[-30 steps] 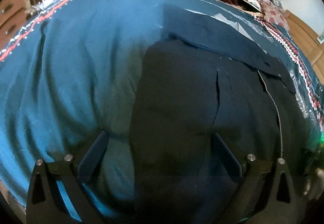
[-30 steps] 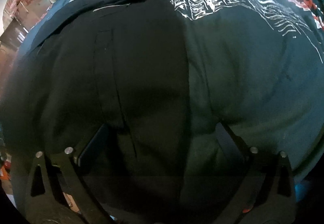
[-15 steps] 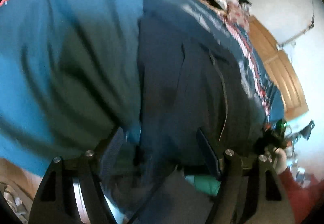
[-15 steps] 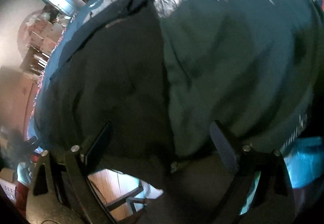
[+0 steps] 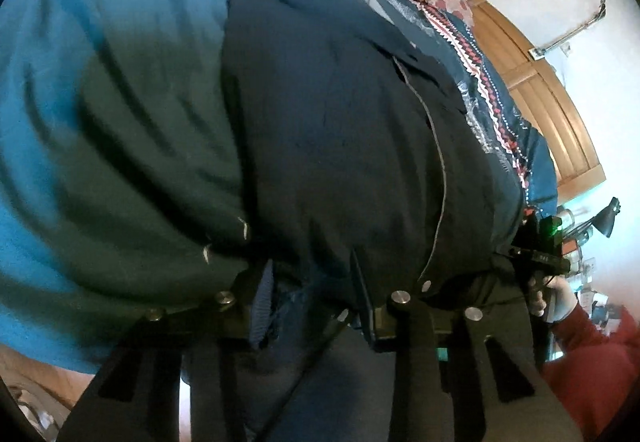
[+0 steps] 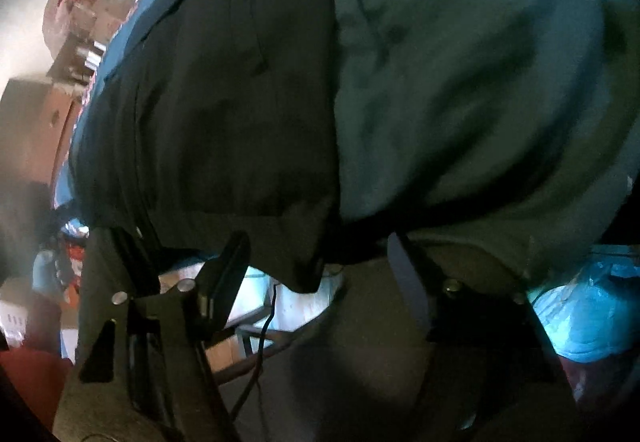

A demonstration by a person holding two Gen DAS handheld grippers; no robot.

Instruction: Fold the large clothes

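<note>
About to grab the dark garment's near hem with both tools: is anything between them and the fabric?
Nothing visible. The dark garment's hem already hangs between the left tool's fingers and just ahead of the right tool.

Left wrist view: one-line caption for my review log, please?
Left gripper at the near hem of a dark garment spread on a teal bedspread, jaws astride the fabric edge.

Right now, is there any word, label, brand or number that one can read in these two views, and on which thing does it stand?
None can be read.
The dark garment shows only light piping, no letters.
The teal bedspread has a red and white pattern border, no words.
The device with a green light near the right hand has marks too small and blurred to read.
</note>
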